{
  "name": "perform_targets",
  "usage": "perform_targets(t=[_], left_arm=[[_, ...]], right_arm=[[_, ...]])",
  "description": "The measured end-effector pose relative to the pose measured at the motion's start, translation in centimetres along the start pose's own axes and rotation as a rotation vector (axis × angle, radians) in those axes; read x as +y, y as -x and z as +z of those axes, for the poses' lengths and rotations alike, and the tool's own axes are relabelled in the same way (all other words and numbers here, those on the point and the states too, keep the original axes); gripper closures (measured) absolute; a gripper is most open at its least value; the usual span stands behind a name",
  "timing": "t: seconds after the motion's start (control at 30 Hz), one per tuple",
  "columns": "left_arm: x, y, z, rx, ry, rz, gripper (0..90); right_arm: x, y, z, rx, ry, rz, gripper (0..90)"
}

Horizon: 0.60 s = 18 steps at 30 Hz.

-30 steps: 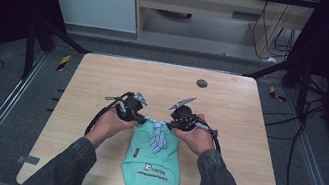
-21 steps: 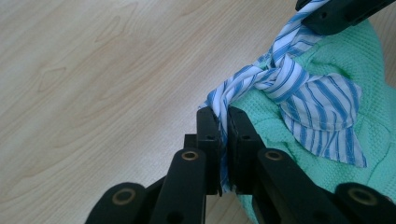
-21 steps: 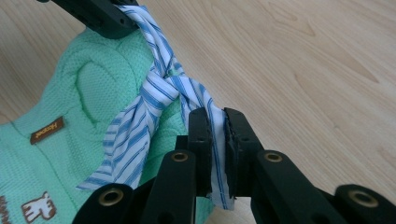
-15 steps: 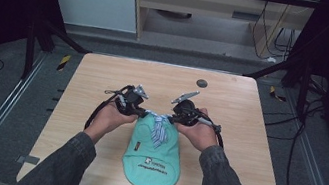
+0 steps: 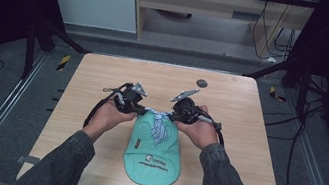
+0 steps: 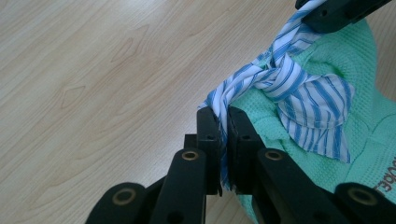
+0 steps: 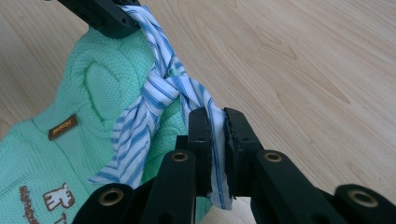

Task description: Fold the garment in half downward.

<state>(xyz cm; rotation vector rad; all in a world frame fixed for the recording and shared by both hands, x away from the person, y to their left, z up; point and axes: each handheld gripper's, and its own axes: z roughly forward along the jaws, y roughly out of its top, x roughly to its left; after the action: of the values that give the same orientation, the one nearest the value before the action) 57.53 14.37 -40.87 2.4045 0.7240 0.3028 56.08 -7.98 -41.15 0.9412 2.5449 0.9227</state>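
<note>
A mint-green knit garment (image 5: 153,152) lies on the wooden table (image 5: 104,77), its top end lifted a little between my hands. A blue-and-white striped tie (image 5: 159,127) crosses in a knot at its neck. My left gripper (image 5: 139,110) is shut on the tie's left end (image 6: 223,105), the strip pinched between its jaws. My right gripper (image 5: 170,116) is shut on the tie's right end (image 7: 215,122). Both ends run taut from the knot (image 6: 274,74). A brown label (image 7: 63,127) and printed lettering (image 5: 155,162) show on the garment.
A small dark round disc (image 5: 201,82) lies near the table's far edge. Bare wood spreads to the left (image 6: 93,84) and right (image 7: 303,70) of the garment. Dark frame legs and cables stand on the floor around the table.
Both grippers have moved away from the person toward the table's middle, dragging the garment's top with them. The striped tie's ends are drawn tighter between them.
</note>
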Motion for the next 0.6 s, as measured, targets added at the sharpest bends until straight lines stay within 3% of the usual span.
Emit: perform_targets(t=[0.6], left_arm=[[0.83, 0.14, -0.49, -0.001, -0.014, 0.036, 85.1]], right_arm=[[0.44, 0.07, -0.68, -0.021, -0.009, -0.052, 82.2]])
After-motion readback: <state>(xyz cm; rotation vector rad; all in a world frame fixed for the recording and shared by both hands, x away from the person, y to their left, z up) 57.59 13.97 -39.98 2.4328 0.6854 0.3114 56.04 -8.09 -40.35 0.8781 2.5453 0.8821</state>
